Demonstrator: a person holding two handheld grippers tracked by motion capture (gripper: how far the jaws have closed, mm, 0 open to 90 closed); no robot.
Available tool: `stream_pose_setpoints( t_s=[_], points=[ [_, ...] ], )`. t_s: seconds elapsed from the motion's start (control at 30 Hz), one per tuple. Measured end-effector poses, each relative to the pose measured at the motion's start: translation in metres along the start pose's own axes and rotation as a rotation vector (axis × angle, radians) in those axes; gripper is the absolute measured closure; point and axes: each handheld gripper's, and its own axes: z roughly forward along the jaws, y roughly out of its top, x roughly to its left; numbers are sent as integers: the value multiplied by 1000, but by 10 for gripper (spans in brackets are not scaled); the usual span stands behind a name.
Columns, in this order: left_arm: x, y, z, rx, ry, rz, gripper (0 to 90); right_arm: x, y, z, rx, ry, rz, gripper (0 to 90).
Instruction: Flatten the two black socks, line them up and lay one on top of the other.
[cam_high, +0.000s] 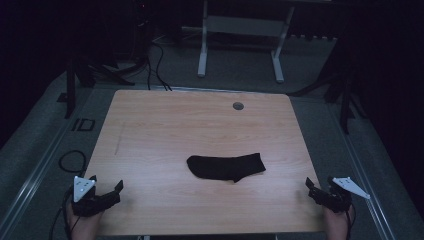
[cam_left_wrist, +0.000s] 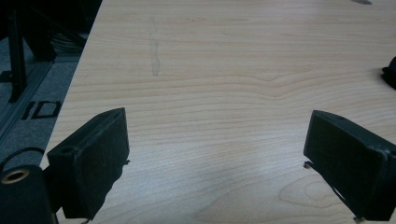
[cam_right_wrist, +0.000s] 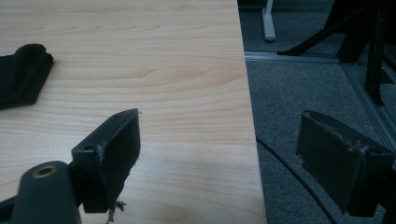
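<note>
Lying flat near the middle of the surface (cam_high: 150, 125), a bit toward the near edge, is a black sock (cam_high: 226, 166), stretched out w/ its rounded end pointing left and the cuff end toward the right. Nothing touches it.

Left tool (cam_high: 105, 187) sits at the near left corner of the surface, held by a hand (cam_high: 82, 225) coming in from the bottom; grey three-cornered plate on top. Its jaws are spread wide, nothing between them but bare wood. In the left gripper view the left tool (cam_left_wrist: 215, 158) looks out over the surface (cam_left_wrist: 210, 70), w/ a faint grey smear toward the far left and a sliver of the sock (cam_left_wrist: 390, 72) at the right edge of the view, well apart from the jaws.

Right tool (cam_high: 320, 190) is at the near right corner, also hand-held, grey plate on top. Jaws wide apart, holding nothing. In the right gripper view the right tool (cam_right_wrist: 219, 144) straddles the right edge of the surface (cam_right_wrist: 163, 70): one jaw over wood, the other over grey carpet (cam_right_wrist: 299, 93). The sock (cam_right_wrist: 23, 74) shows at the left of that view, well clear of the jaws. A black cable (cam_right_wrist: 289, 172) runs across the carpet.

Far edge of the surface has a small round grey hole cover (cam_high: 238, 105). Beyond it, white desk legs (cam_high: 202, 50) on the floor; room is dark.
</note>
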Motion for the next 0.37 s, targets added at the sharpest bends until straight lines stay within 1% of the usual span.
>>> stream_pose_setpoints(
  t_s=[0.1, 0.17, 0.3, 0.37],
  points=[
    [0, 0, 0, 0, 10, -1, 70, 0, -1, 1, 4, -5, -1, 141],
    [2, 0, 0, -4, 29, -12, 70, 1, -1, 3, 14, -8, -7, 142],
    [3, -1, -1, -9, 38, -25, 71, 1, -1, 3, 14, -10, -8, 142],
    [4, -1, 0, -4, 42, -24, 77, 1, -1, 3, 14, -14, -6, 142]
  ],
)
